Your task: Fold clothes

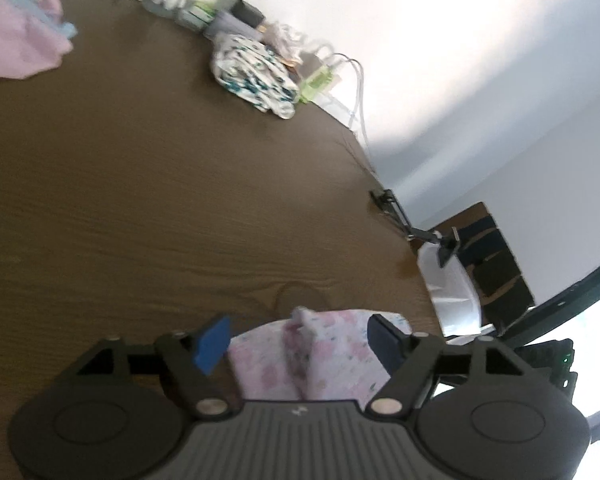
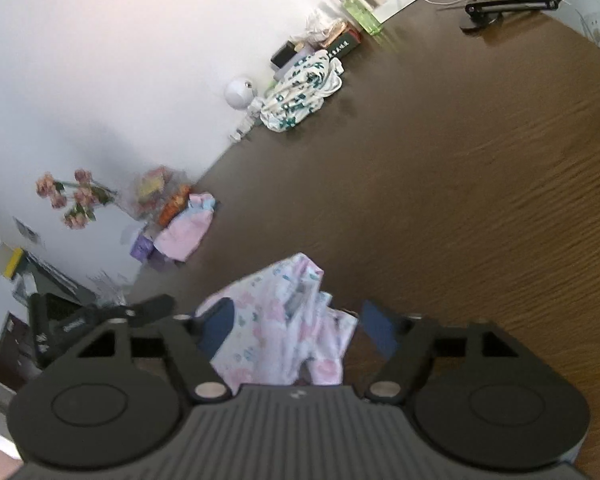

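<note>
Left claw (image 1: pixel 296 344): spread, blue pads standing either side of the garment (image 1: pixel 320 356) at the lower middle of the frame, neither pad seen pressing the cloth.

Garment: pink-floral, bunched, lying on the counter (image 1: pixel 140 200), a raised ridge running from the claw base up toward the frame's middle; long axis lying roughly along that ridge, though the crumpling is making this uncertain.

Right claw (image 2: pixel 296 326): spread likewise, the garment (image 2: pixel 276 320) sitting between its pads at lower middle, peak pointing up-right.

Step in hand, as judged: getting a fresh hold on the cloth before folding. Next move calling for both claws pinching separate edges and drawing the piece flat.

Patterned cloth (image 1: pixel 252 76): lying apart, upper middle.
</note>
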`<state>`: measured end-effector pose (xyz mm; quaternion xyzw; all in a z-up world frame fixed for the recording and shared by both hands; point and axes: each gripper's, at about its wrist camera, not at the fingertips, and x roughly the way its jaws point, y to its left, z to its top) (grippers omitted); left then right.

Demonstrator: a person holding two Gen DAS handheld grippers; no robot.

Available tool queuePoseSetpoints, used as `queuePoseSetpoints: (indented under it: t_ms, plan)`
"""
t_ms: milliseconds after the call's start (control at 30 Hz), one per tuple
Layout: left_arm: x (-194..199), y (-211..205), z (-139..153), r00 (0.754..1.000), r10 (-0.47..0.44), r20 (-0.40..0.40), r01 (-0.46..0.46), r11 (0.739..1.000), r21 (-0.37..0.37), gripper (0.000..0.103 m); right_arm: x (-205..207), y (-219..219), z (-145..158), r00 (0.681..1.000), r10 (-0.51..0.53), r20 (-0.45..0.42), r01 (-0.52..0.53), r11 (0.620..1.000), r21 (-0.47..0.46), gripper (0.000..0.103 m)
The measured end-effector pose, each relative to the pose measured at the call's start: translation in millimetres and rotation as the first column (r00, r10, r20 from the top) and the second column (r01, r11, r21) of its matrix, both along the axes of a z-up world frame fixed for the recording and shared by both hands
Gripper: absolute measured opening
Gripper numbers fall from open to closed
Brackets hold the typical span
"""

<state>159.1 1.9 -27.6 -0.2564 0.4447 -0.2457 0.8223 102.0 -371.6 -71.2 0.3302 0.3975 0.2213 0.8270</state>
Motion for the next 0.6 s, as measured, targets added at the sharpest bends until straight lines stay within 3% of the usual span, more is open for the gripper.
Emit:
queuePoseSetpoints:
  t_ms: [233, 433, 500, 600]
  plan:
    - [-6, 2, -21, 0.993, -0.034, -0.112, 0.028, 0.998, -0.055, 0.075, 9, 4, -9, 0.994, 0.097, -0.053, -0.096, 0.995, 0.015, 0.073]
    - [-4, -11, -28, 0.992, -0.071, -0.104, 0.060, 0.993, -0.103, 0.075, 19, 10, -17, 0.988, 0.146, -0.052, -0.142, 0.988, 0.063, 0.064]
    - [-3, -15, -32, 0.992, -0.079, -0.096, 0.068, 0.991, -0.118, 0.072, 21, 8, -22, 0.987, 0.148, -0.057, -0.142, 0.985, 0.094, 0.053]
    - [0, -19, -39, 0.992, -0.093, -0.090, 0.079, 0.986, -0.145, 0.058, 23, 9, -25, 0.986, 0.155, -0.057, -0.149, 0.984, 0.098, 0.047]
